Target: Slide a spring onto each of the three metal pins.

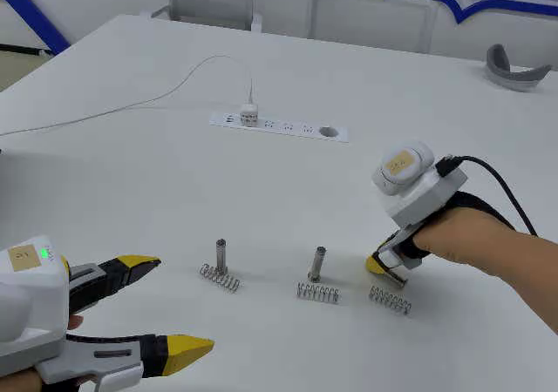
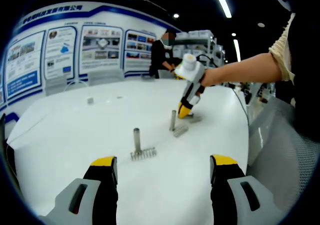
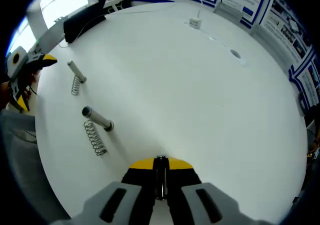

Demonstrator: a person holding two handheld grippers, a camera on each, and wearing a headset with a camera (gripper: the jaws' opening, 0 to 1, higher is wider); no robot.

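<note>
Two metal pins stand upright on the white table, one to the left (image 1: 221, 254) and one in the middle (image 1: 318, 263). A spring lies flat in front of each: left spring (image 1: 219, 278), middle spring (image 1: 318, 293). A third spring (image 1: 390, 300) lies to the right. Just above it, my right gripper (image 1: 388, 270) points down, shut on a third pin (image 3: 160, 177) that shows as a thin metal rod between its jaws. My left gripper (image 1: 170, 305) is open at the near left and holds nothing. In the left gripper view both standing pins (image 2: 136, 140) (image 2: 173, 120) lie ahead of it.
A white power strip (image 1: 279, 125) with a plug (image 1: 249, 113) and a cable lies across the table's middle back. A grey curved object (image 1: 514, 70) rests at the far right. Chairs stand behind the table. A person stands in the background (image 2: 161, 55).
</note>
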